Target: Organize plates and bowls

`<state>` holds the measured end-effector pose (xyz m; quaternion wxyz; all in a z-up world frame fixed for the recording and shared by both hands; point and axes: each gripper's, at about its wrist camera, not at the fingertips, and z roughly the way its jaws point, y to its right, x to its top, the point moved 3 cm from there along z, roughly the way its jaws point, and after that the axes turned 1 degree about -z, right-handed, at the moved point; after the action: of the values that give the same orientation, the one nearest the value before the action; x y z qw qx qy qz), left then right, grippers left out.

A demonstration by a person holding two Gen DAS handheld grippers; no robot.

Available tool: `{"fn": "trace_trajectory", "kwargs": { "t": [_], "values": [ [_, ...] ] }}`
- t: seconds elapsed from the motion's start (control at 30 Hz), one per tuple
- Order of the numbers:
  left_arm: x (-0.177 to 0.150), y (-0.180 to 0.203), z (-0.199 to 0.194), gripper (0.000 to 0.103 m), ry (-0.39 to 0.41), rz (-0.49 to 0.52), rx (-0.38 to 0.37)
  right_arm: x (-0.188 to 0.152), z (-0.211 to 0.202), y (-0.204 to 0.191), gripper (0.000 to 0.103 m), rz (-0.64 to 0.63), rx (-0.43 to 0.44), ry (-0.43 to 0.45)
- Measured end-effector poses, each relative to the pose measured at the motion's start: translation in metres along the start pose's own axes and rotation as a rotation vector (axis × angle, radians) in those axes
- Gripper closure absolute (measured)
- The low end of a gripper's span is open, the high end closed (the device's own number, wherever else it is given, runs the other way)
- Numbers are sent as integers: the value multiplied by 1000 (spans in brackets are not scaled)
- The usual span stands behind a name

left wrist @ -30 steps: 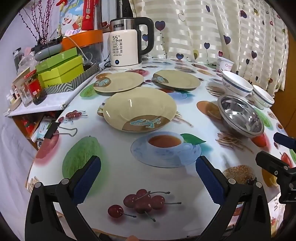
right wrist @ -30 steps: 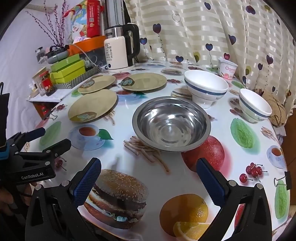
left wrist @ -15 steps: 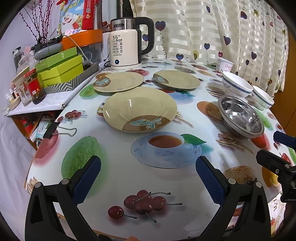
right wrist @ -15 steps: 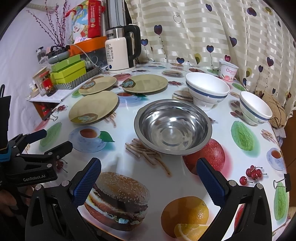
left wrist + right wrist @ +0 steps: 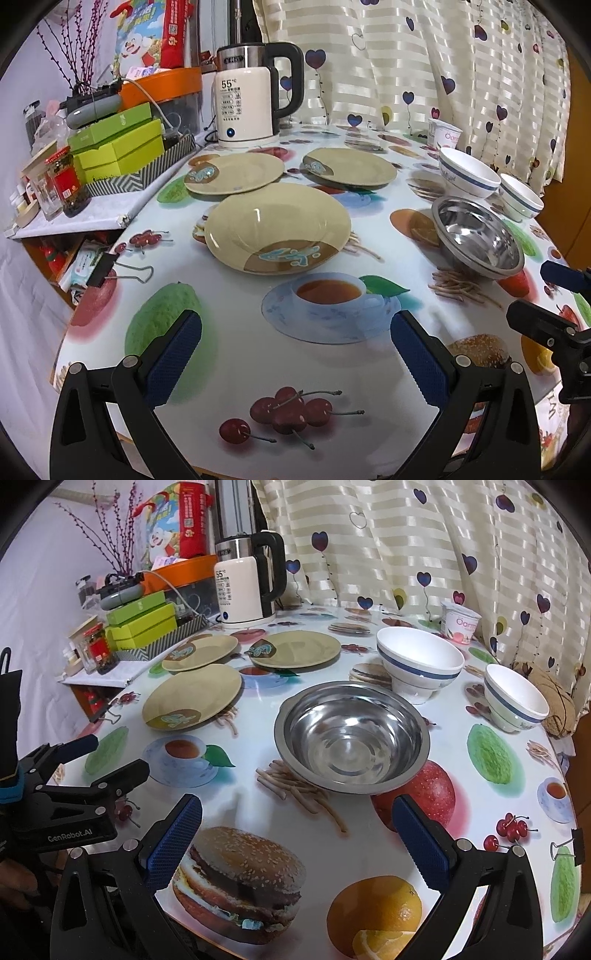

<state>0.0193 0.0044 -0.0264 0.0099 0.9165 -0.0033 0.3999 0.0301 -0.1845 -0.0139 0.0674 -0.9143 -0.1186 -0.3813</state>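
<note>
Three tan plates lie apart on the printed tablecloth: the nearest plate (image 5: pixel 277 227) (image 5: pixel 192 696), a left rear plate (image 5: pixel 234 172) (image 5: pixel 199 652) and a right rear plate (image 5: pixel 350 165) (image 5: pixel 295 648). A steel bowl (image 5: pixel 476 236) (image 5: pixel 351 738) sits to the right, with a large white bowl (image 5: pixel 468 175) (image 5: pixel 419 664) and a small white bowl (image 5: pixel 521 195) (image 5: pixel 515 698) behind it. My left gripper (image 5: pixel 295 350) hovers open near the table's front edge, well short of the nearest plate. My right gripper (image 5: pixel 297 834) hovers open just in front of the steel bowl, holding nothing.
An electric kettle (image 5: pixel 251 99) stands at the back, green boxes (image 5: pixel 118 147) and jars (image 5: pixel 68 181) on a side shelf at left. A yoghurt cup (image 5: pixel 460 622) sits by the curtain. Binder clips (image 5: pixel 110 266) (image 5: pixel 569 847) grip the tablecloth edges.
Both grippers have drifted slightly forward and up over the table; nothing was grasped or moved.
</note>
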Motion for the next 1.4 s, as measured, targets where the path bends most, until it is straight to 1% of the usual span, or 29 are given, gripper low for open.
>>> {"fn": "trace_trajectory", "kwargs": {
  "t": [0.17, 0.33, 0.43, 0.63, 1.17, 1.4],
  "values": [
    [2, 0, -2, 0, 4, -5, -32, 4, -1, -7, 0, -11, 9, 13],
    [2, 0, 1, 0, -11, -22, -39, 5, -2, -8, 0, -22, 16, 22],
    [1, -1, 2, 0, -17, -18, -29, 7, -2, -10, 0, -27, 16, 26],
    [0, -7, 3, 1, -23, -37, -33, 10, -1, -12, 0, -32, 17, 27],
    [-2, -6, 8, 1, -33, -35, -21, 10, 7, -12, 0, -38, 17, -7],
    [-1, -7, 9, 1, -32, -43, -27, 10, 8, -15, 0, -47, 16, -6]
  ]
}}
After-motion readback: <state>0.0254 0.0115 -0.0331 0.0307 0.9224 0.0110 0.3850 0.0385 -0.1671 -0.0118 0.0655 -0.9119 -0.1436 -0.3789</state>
